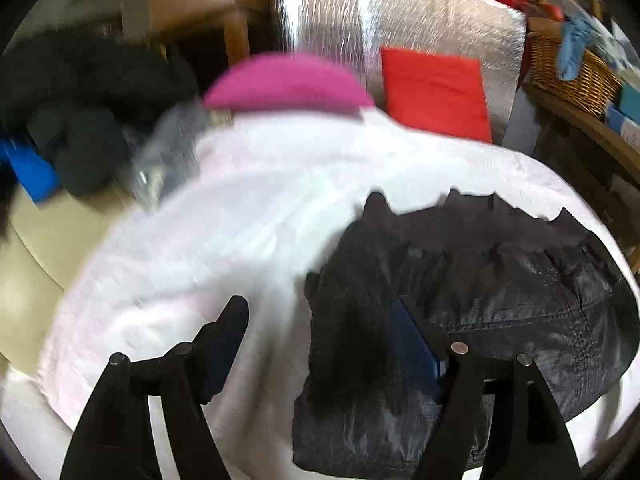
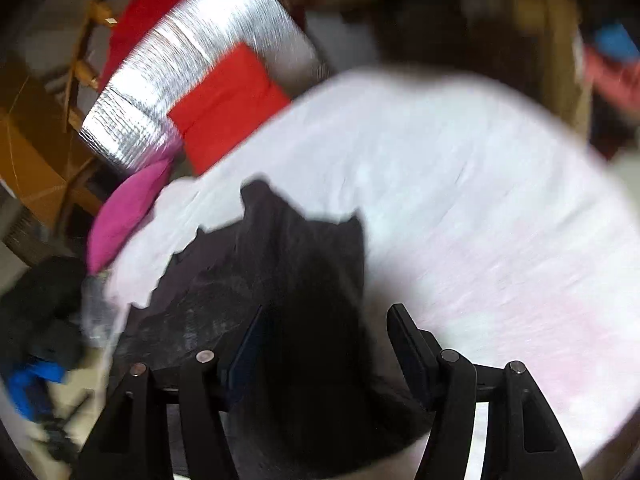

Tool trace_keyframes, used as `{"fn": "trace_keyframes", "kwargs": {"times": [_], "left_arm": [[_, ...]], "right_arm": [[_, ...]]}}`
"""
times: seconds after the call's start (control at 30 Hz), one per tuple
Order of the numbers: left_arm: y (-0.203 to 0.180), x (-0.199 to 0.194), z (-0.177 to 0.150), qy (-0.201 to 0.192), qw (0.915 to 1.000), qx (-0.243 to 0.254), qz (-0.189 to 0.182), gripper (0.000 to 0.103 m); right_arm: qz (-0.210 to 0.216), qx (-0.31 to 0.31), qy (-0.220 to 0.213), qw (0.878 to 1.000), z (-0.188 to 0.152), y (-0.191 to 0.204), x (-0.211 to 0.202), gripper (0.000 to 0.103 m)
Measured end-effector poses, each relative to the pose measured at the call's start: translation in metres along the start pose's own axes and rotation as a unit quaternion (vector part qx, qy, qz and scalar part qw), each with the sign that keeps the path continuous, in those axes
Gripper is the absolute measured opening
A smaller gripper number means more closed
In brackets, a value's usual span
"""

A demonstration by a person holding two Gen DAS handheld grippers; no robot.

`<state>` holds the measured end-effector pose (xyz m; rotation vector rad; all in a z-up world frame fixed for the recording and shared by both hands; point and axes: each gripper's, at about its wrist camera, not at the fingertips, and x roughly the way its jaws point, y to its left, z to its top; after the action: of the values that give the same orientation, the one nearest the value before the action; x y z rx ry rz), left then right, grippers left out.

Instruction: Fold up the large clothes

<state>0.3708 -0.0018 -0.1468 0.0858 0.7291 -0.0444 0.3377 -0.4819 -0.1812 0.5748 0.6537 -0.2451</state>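
Black quilted jacket (image 1: 500, 304) lies bunched on white sheet (image 1: 240, 216).

Bright indoor light, heavy motion blur, fisheye-warped edges.

R claw (image 2: 324, 332) open over black garment (image 2: 288, 264) on white sheet (image 2: 460, 200); pink cushion (image 2: 124, 212) at left.

Jacket (image 1: 480, 300) on the sheet-covered surface (image 1: 260, 208); cushion (image 1: 286, 84) at its far edge, foil panel (image 1: 420, 20) behind.
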Motion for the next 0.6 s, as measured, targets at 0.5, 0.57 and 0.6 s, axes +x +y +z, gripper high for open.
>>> {"fn": "trace_keyframes", "kwargs": {"times": [0.5,0.57,0.6], "left_arm": [[-0.084,0.008,-0.06,0.076,0.9908,0.111,0.003,0.076],[-0.086,-0.004,-0.061,0.062,0.9936,0.095,-0.005,0.076],[-0.088,-0.01,-0.063,0.052,0.9946,0.089,-0.009,0.076]], "right_arm": [[0.002,-0.132,0.078,0.988,-0.051,0.073,0.01,0.065],[0.022,-0.146,0.057,0.987,-0.051,0.086,-0.001,0.065],[0.032,-0.156,0.049,0.986,-0.054,0.094,-0.006,0.065]]}}
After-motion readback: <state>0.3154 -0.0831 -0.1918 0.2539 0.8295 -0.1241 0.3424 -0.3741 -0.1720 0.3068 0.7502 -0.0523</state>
